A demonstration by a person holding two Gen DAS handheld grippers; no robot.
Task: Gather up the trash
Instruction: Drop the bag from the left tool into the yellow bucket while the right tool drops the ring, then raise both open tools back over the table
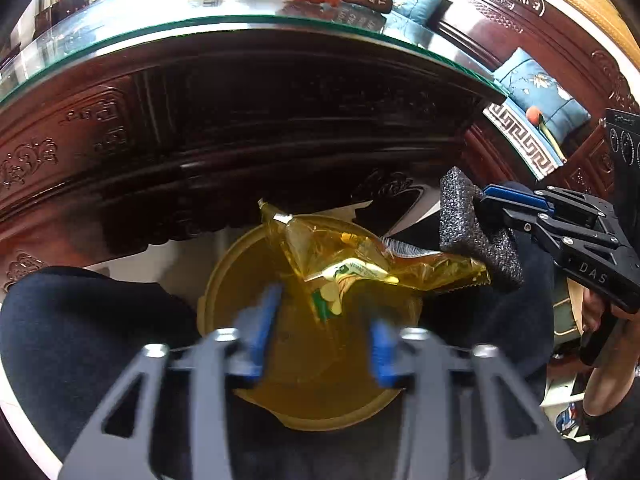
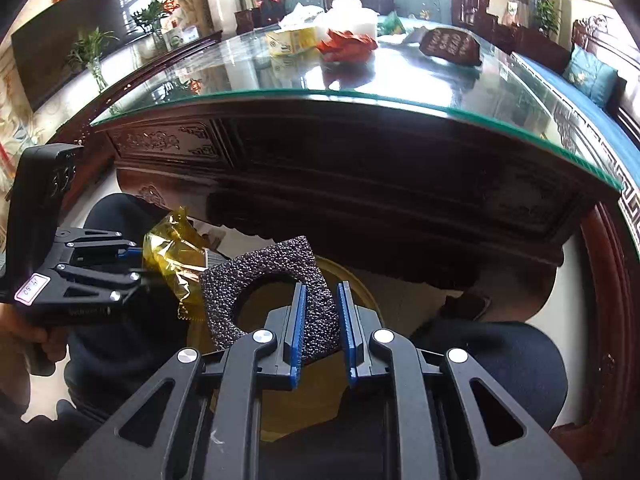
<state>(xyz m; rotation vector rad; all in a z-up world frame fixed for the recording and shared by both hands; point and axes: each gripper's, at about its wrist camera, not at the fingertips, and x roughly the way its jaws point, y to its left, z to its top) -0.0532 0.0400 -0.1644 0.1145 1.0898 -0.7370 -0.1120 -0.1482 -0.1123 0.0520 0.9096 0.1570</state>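
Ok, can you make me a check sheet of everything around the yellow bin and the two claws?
Surface: glass-topped table of dark carved wood, behind the bin.
Job's things: yellow bin on the floor; yellow wrapper and black foam piece above it.
Clutter: red crumpled wrapper, yellow box and dark sign on the table.
Grippers: left claw open around the yellow wrapper's lower end; right claw shut on the foam.
Cables: nothing seen.
Surroundings: blue cushions, television, potted plants.
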